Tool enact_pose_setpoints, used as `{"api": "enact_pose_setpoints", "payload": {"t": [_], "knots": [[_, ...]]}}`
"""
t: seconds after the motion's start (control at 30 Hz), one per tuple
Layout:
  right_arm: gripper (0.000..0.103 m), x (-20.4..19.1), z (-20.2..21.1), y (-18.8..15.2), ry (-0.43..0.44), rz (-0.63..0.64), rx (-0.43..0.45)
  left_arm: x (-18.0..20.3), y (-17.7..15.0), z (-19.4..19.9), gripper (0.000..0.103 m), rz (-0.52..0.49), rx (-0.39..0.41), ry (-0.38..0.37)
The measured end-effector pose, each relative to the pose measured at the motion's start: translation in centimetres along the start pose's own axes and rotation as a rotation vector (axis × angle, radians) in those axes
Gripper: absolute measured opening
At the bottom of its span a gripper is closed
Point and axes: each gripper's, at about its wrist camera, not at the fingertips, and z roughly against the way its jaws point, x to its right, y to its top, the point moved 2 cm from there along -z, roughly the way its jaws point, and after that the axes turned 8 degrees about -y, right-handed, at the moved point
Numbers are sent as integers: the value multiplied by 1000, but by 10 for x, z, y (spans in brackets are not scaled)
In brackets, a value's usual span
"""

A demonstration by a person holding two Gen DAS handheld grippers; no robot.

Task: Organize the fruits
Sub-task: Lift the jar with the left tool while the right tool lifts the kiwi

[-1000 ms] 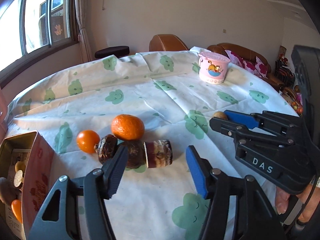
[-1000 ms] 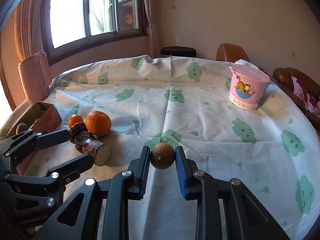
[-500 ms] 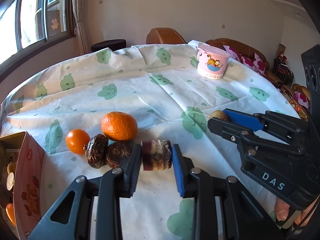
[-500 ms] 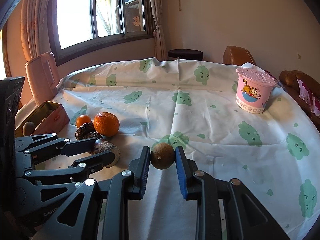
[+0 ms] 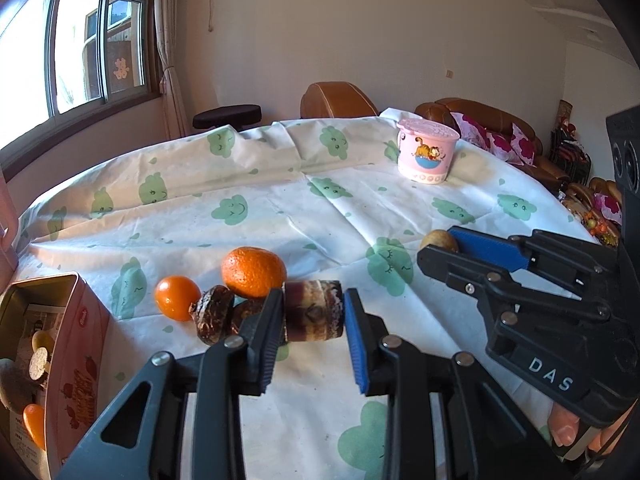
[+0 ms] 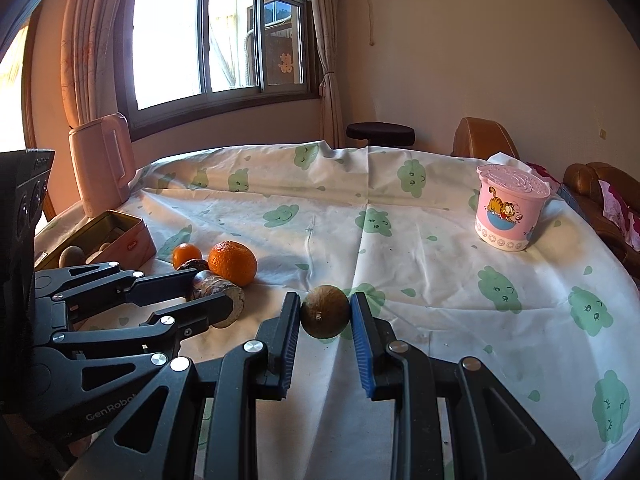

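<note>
Brown and banded, the short cylinder-shaped fruit piece (image 5: 314, 310) sits clenched in my left tool (image 5: 313, 322), both pads pressed on its flat ends, so its long axis runs straight across from finger to finger and lies level over the desk (image 5: 280, 208). My left tool's jaws have just been closing, and this piece is what they closed on. Taking the pink tin box (image 5: 60, 344) as my landmark: the held piece is to the right of the box, with the two dark wrinkled fruits (image 5: 214, 312), the small orange (image 5: 176, 297) and the big orange (image 5: 253, 266) between it and the box, the dark ones touching it or nearly so. My right tool (image 6: 325, 322) grips the round brown fruit (image 6: 325, 316) tight, farther right of the box again, past my left tool. I judge the box is where fruit goes, since some already lies inside; my left hand is the nearer one, and the carry runs leftward, over or around the cluster. A sweep at desk level could knock the oranges rolling, so I would lift first
</note>
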Motion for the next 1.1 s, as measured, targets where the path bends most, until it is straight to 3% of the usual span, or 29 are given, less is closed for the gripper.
{"api": "enact_pose_setpoints", "payload": {"t": [1.1], "knots": [[28,-1,25,0,20,3,135,-4,-1,29,32,20,152,37]]}}
